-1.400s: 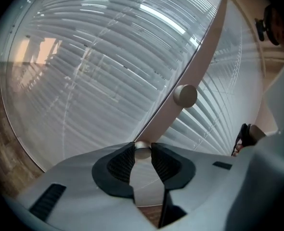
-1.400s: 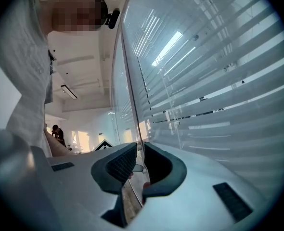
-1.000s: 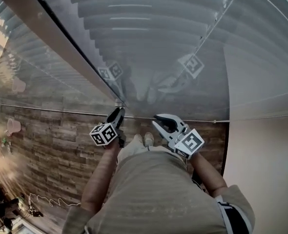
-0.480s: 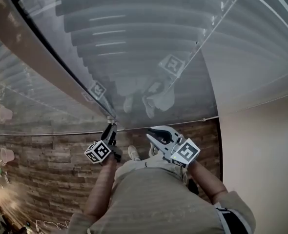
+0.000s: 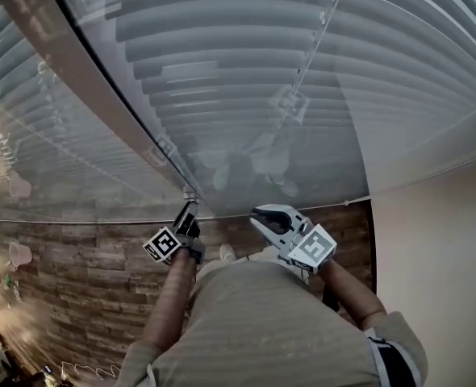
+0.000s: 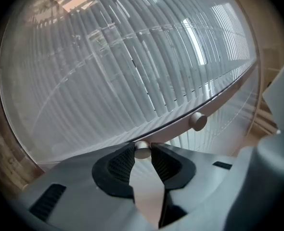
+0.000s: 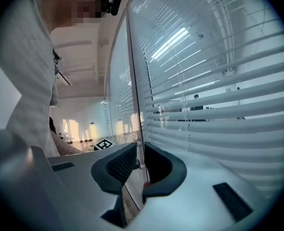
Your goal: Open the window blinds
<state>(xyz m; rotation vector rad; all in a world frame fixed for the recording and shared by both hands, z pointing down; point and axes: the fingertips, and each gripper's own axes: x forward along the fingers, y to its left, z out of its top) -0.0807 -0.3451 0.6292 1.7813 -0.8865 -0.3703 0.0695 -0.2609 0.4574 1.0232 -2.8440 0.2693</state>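
Before slatted blinds (image 6: 108, 71), left claw (image 6: 142, 153) pinching round metal knob (image 6: 142, 149) — right claw (image 7: 140, 153) ajar.

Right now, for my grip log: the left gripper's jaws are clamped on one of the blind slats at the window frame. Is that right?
Not a slat. The left gripper is clamped on a small round knob on the window frame. The left gripper view shows this; the slats lie behind the glass.
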